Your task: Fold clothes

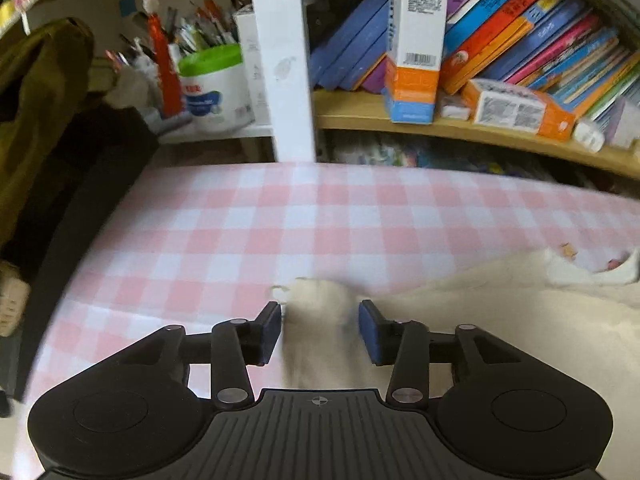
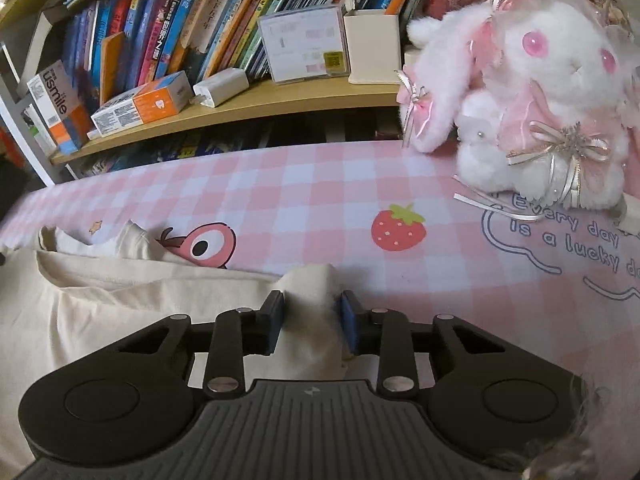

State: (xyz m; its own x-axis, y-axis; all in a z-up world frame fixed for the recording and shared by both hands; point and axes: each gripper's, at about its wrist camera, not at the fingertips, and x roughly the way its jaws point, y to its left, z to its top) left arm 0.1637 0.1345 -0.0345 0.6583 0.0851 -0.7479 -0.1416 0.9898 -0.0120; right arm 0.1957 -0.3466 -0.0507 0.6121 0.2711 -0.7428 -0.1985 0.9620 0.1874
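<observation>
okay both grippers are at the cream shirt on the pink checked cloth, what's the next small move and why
Probably close the left gripper first. Its fingers sit apart on either side of a bunched corner of the cream garment with gaps showing, while the right gripper already looks pressed onto its bunch of fabric. Once both hold, the edge can likely be lifted together for the fold.

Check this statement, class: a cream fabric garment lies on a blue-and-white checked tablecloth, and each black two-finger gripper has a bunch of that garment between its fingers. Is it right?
One detail is wrong: the checked tablecloth is pink and white, not blue and white, as the right wrist view shows. The rest stands: the cream fabric garment lies on it, with a bunch of it between the fingers of the left gripper and the right gripper.
</observation>
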